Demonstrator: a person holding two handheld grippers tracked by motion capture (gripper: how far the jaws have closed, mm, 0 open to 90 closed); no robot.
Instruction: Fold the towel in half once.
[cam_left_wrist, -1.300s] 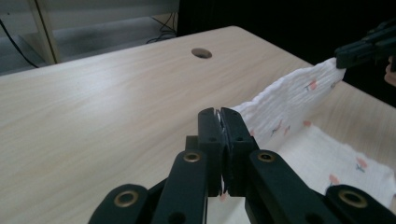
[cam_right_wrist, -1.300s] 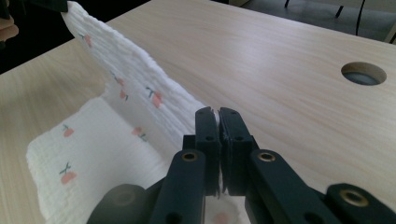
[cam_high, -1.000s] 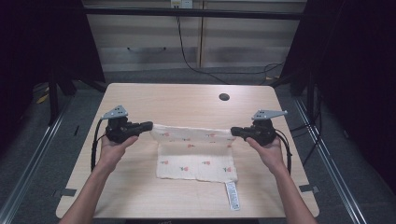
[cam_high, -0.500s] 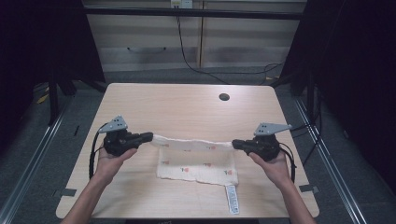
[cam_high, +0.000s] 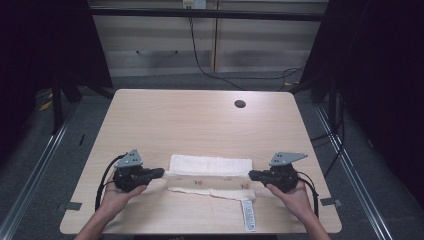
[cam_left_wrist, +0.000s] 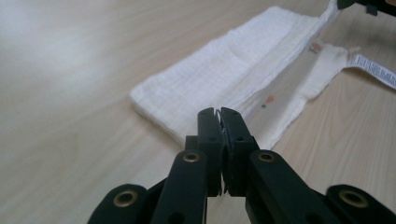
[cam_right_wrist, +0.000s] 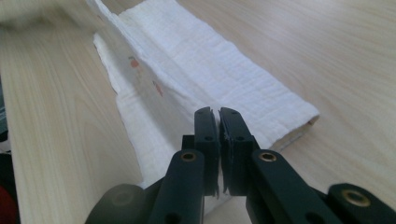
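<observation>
Folding the cloth toward the near edge

Left gripper (cam_high: 159, 173) pinches the white cloth (cam_high: 210, 166) at its left end; right gripper (cam_high: 254, 175) clamps the right end; keep both level, cloth taut, lowering together so edges align on the table (cam_high: 200, 120).

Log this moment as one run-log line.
left gripper: shut on cloth left end | right gripper: shut on cloth right end | cloth: half-folded on table

Left gripper (cam_high: 159, 173): jaws pressed together, pinching the cloth's (cam_high: 210, 165) left end, pointing right.
Right gripper (cam_high: 253, 174): jaws pressed together on the cloth's right end, pointing left.
Forearms: coming in from below the cloth, one each side, hands low.
</observation>
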